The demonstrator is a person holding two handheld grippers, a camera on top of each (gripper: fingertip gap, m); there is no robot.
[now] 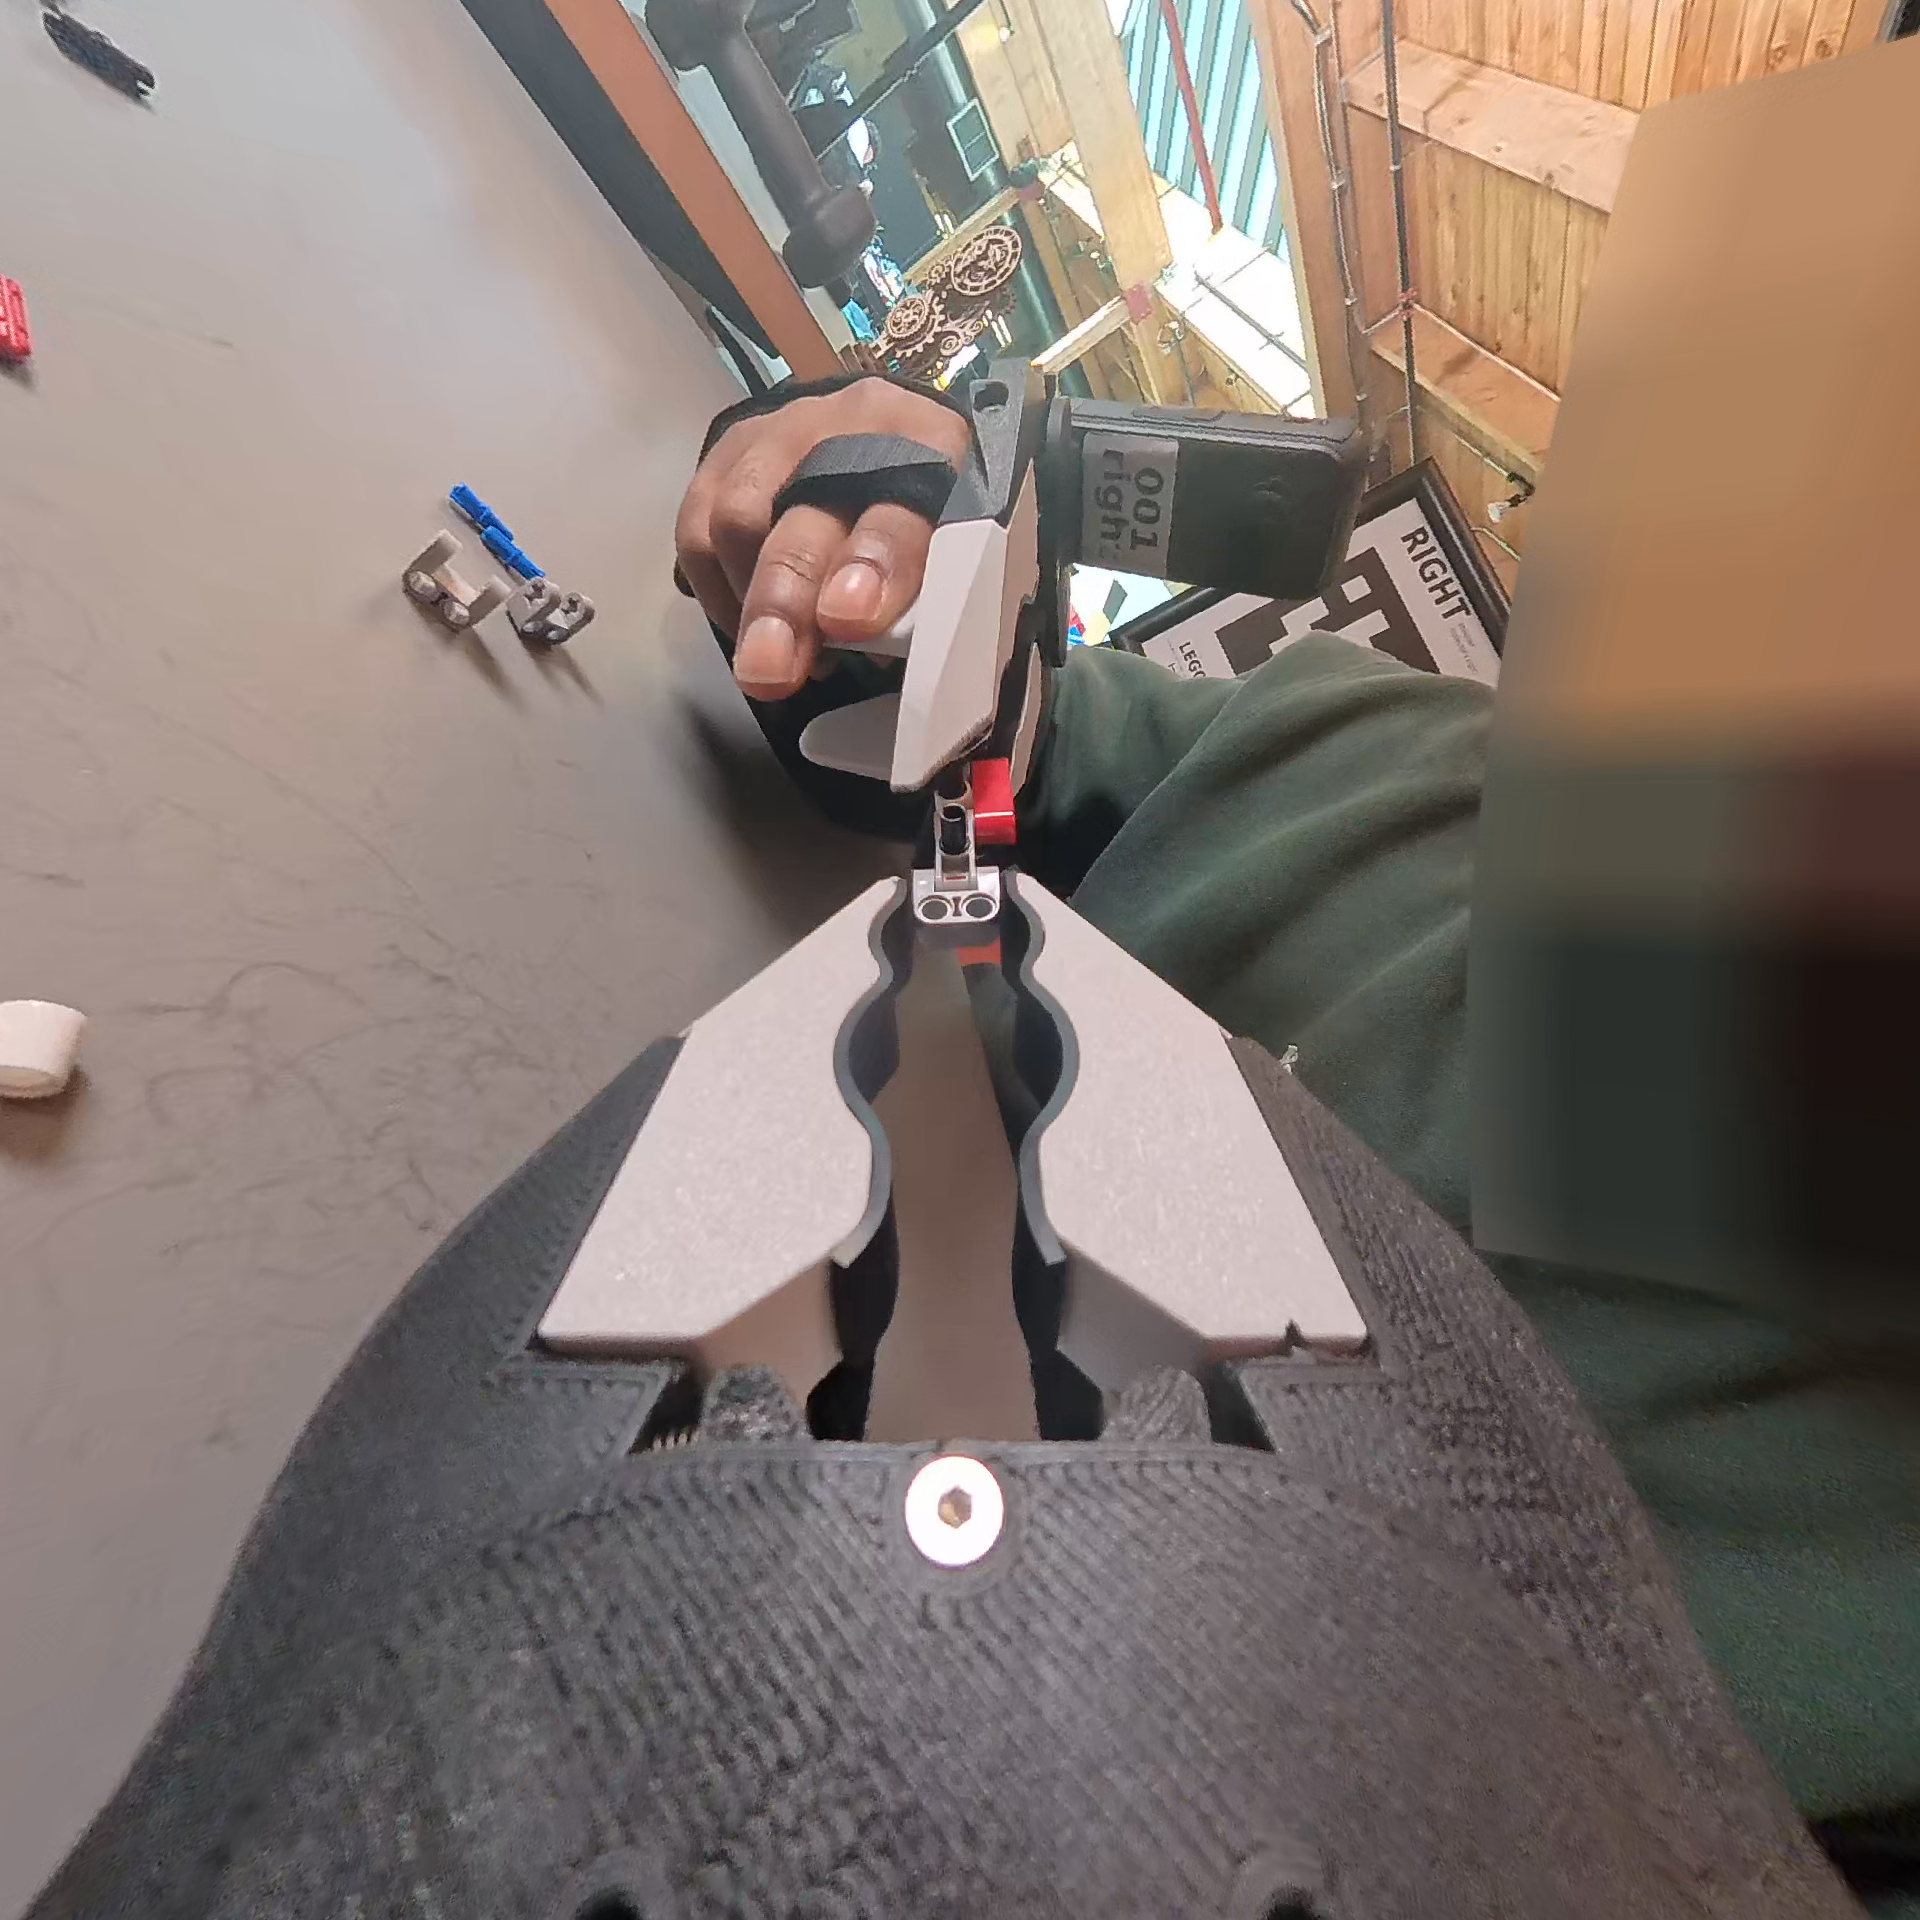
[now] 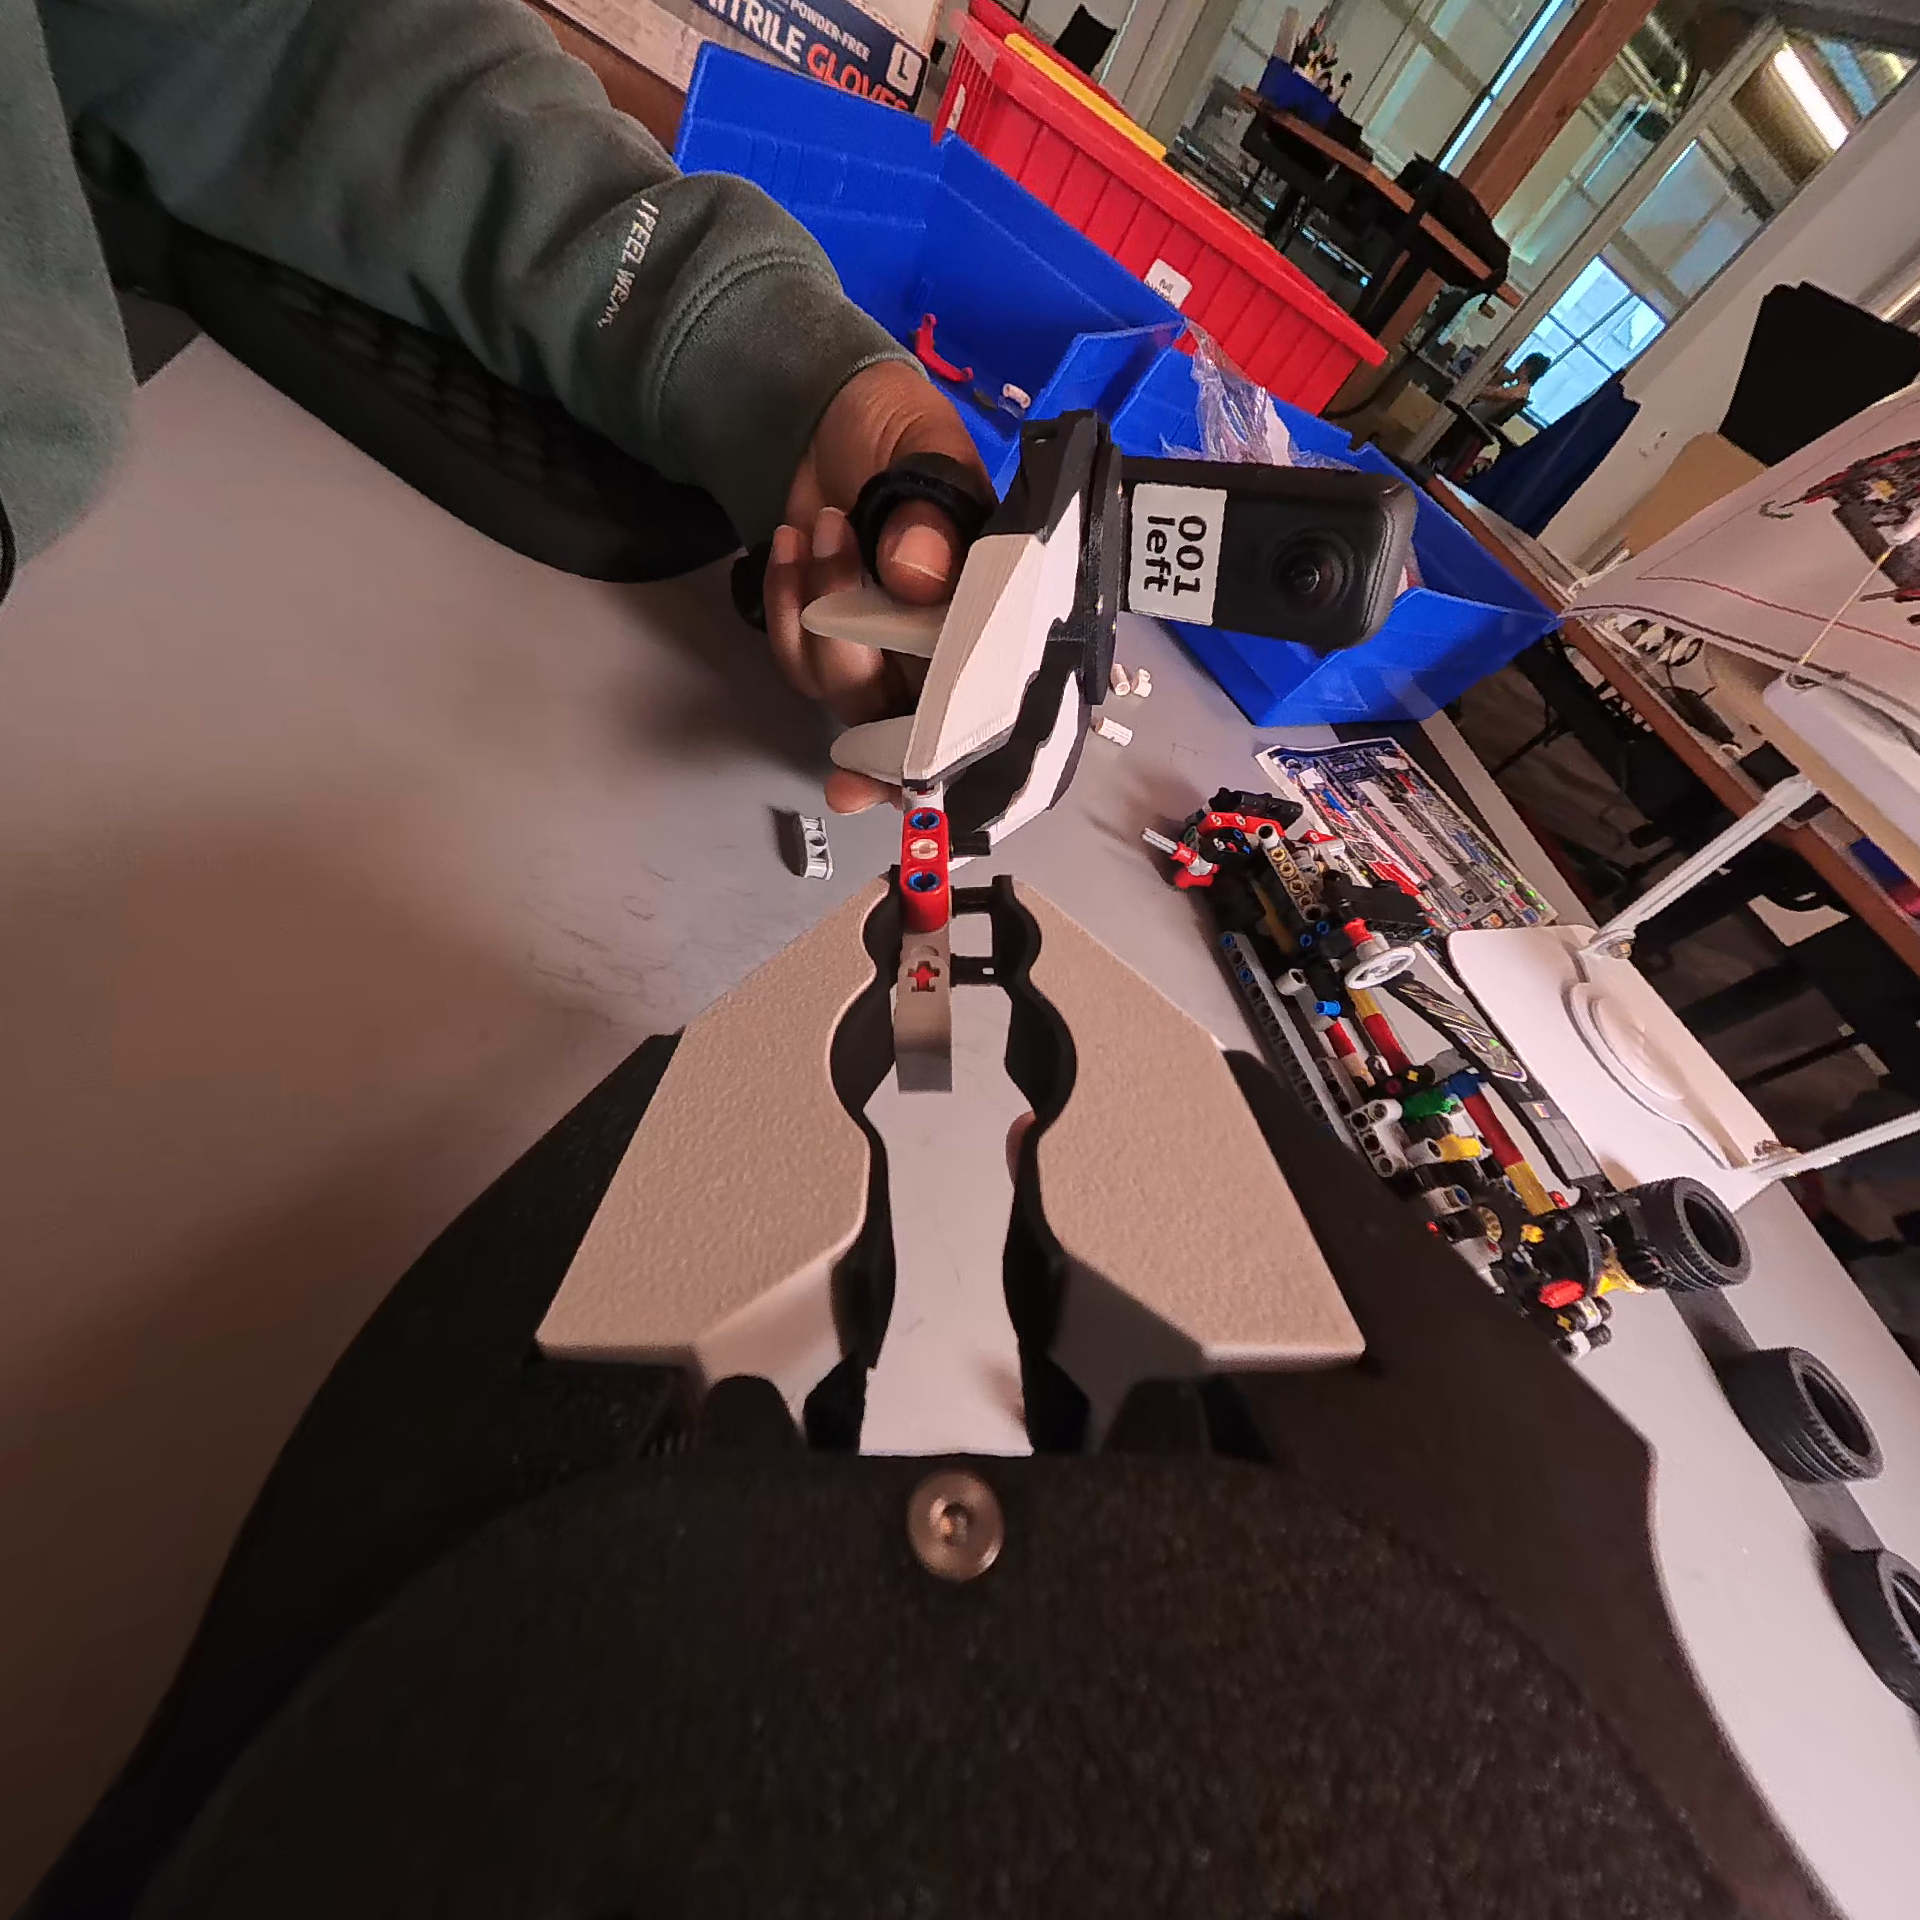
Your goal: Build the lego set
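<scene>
Both grippers meet tip to tip above the grey table (image 1: 260,831) on one small lego sub-assembly. In the left wrist view my left gripper (image 1: 956,888) is shut on its grey two-hole connector (image 1: 956,906). The right gripper (image 1: 961,774) faces it and grips the red piece (image 1: 992,816). In the right wrist view my right gripper (image 2: 948,888) is shut on the red beam (image 2: 923,868), which has blue pins and a grey part (image 2: 923,1023) hanging toward the camera. The left gripper (image 2: 940,805) holds the far end. A hand works each gripper.
Loose grey connectors and blue pins (image 1: 499,571), a red part (image 1: 10,317) and a white cap (image 1: 36,1044) lie on the table. To the right are the part-built car chassis (image 2: 1403,1039), loose tyres (image 2: 1808,1413), a booklet (image 2: 1434,810), a grey brick (image 2: 805,836) and blue bins (image 2: 935,239). My two grippers' fingertips are within a few centimetres of each other. The grey brick (image 2: 805,836) is about 10 cm from both grippers' fingertips.
</scene>
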